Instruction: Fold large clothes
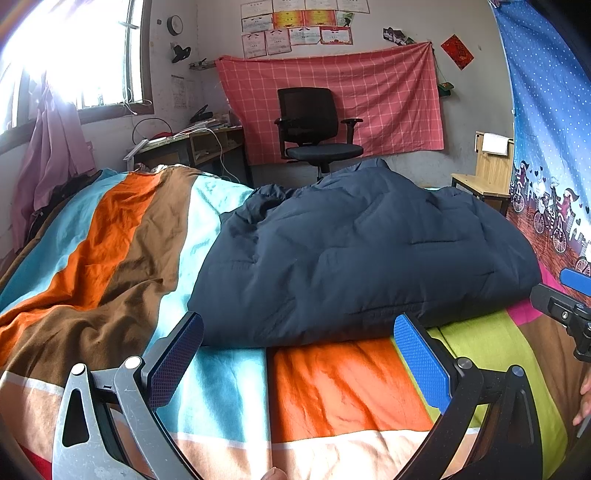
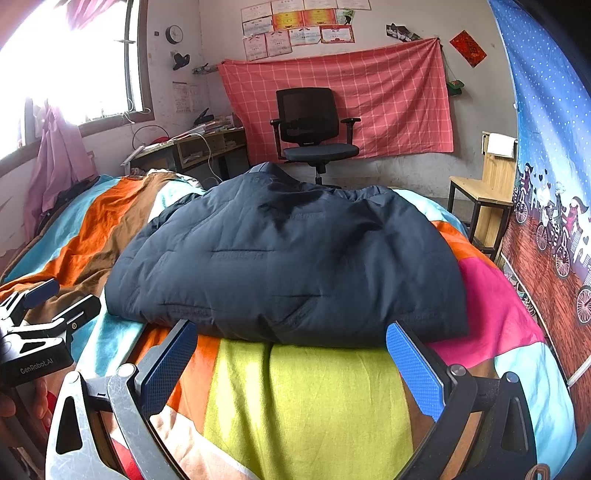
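Jacket: navy quilted padded jacket [image 1: 354, 251], folded bundle on striped multicoloured bedspread [image 1: 347, 384], just ahead of both fingertips.
Left gripper [image 1: 299, 343]: fingers wide, empty.
Right gripper [image 2: 291, 343]: fingers wide, empty.
Advice: pinch near hem corners evenly, lift together.

Far edge of the dark navy quilted padded jacket [image 2: 288, 254] drops behind its own bulk, sleeves and collar can't be made out in either view. Striped multicolour bedsheet [image 1: 332, 384] hidden under the jacket, cut off by bottom edge. Paper certificates on the wall [image 2: 295, 29] too small to read, top row cropped. Window [image 1: 66, 51] blown out white, nothing visible outside. Black office chair [image 1: 314, 125]: base hidden behind the jacket. Small round wall clock [image 2: 174, 34]: hands unreadable.
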Available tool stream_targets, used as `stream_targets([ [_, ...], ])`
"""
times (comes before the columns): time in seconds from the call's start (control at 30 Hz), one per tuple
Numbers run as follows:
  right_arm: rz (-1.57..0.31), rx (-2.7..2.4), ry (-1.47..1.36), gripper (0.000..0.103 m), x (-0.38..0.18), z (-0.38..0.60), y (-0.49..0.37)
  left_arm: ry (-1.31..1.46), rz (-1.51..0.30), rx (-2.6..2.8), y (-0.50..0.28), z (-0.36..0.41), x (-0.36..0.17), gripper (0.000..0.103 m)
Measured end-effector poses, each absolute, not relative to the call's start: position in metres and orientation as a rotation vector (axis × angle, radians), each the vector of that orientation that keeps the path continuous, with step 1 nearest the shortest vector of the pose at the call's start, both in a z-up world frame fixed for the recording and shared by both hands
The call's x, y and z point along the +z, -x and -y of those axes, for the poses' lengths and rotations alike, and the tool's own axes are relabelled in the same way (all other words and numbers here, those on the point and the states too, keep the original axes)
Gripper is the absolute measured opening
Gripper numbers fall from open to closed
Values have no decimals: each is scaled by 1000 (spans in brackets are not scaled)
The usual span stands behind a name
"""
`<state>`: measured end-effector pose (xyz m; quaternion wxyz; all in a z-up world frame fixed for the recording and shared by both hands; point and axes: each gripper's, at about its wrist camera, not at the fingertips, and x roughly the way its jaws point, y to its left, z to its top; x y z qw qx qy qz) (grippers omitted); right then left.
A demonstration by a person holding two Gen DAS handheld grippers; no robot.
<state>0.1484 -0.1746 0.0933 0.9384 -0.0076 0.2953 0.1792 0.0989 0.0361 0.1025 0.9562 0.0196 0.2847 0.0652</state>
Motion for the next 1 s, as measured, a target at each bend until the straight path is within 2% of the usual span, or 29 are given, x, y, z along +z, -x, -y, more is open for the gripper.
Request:
stream_targets([
  [1.0,-606,367,13,103,93,175,-150,-14,-621,106,-102,-40,94,101],
])
